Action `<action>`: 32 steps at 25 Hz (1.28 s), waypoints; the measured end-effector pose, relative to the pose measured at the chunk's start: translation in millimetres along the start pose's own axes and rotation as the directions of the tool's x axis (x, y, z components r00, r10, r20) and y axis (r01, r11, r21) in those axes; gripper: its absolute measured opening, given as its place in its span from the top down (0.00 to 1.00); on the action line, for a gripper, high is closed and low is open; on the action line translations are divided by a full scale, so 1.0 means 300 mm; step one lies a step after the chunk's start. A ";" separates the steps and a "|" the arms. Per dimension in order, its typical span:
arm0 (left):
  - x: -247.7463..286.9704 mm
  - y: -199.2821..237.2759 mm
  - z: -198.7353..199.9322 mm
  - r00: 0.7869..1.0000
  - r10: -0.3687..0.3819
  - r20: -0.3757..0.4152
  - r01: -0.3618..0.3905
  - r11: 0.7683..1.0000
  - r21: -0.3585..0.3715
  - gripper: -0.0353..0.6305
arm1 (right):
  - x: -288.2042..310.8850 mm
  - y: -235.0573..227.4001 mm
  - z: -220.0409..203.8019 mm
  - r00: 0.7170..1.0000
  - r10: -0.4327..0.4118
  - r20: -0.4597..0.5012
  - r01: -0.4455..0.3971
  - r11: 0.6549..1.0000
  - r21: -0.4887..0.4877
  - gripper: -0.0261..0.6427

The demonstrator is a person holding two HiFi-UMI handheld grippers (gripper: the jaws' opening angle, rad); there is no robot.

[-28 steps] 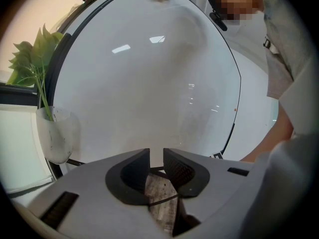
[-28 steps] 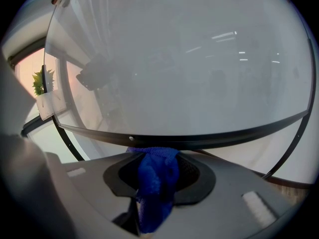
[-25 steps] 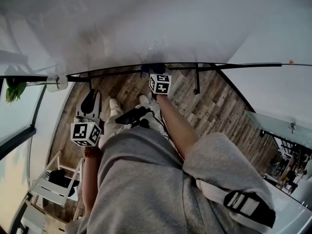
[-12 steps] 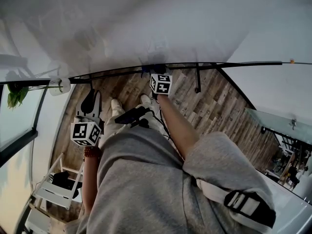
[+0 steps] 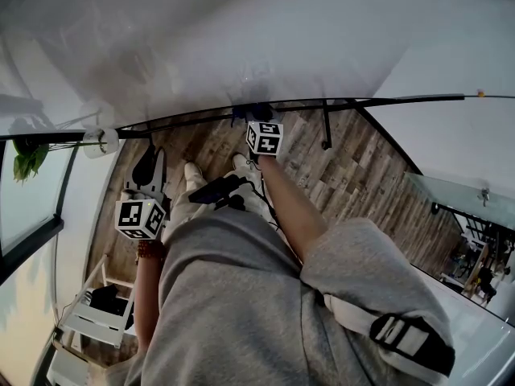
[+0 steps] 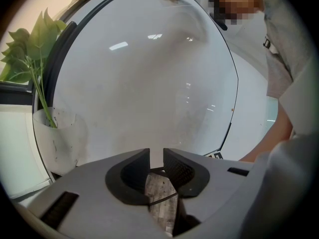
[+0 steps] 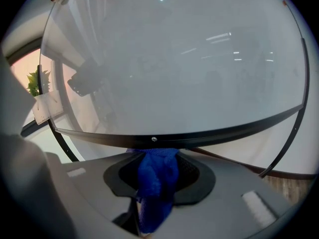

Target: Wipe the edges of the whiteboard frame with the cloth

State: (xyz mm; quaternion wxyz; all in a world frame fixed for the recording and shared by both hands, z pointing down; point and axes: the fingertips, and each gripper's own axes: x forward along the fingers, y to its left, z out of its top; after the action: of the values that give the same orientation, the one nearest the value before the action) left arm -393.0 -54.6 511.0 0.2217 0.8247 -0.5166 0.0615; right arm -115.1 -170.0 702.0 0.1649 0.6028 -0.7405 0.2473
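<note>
Hardly anything has been altered over the last second. The whiteboard [image 5: 241,39] is seen shifted only slightly in the head view, which is judged to be head movement rather than work. Its dark frame [image 7: 224,130] runs along the bottom edge, and the right gripper [image 7: 158,156] is kept at the same spot on that edge, just below a small screw. The jaws are pressed together on the blue cloth [image 7: 157,176], whose upper end is held against the underside of the frame. No sideways travel along the edge can be made out, so the stroke is judged to be paused or very slow, with most of the frame left to be wiped. The left gripper [image 6: 156,158] is held low and idle, its jaws slightly parted with nothing between them.
</note>
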 end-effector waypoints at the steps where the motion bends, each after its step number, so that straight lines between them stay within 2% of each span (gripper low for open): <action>1: -0.003 0.003 -0.002 1.000 -0.001 -0.001 0.001 1.000 0.000 0.81 | -0.004 0.002 -0.001 1.000 -0.001 0.003 0.001 1.000 0.001 0.75; 13: -0.035 0.016 -0.026 1.000 -0.015 -0.009 0.015 1.000 0.004 0.81 | -0.038 0.039 -0.010 1.000 -0.005 0.025 0.006 1.000 -0.002 0.75; 32: -0.068 0.049 -0.036 1.000 -0.004 -0.011 0.004 1.000 0.000 0.81 | -0.021 0.160 -0.013 0.999 0.041 0.023 -0.040 0.999 -0.011 0.75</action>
State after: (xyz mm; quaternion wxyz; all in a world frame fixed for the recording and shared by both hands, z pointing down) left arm -413.9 -38.5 518.4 0.2246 0.8253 -0.5139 0.0658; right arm -160.7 -155.5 693.6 0.1544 0.5896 -0.7558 0.2394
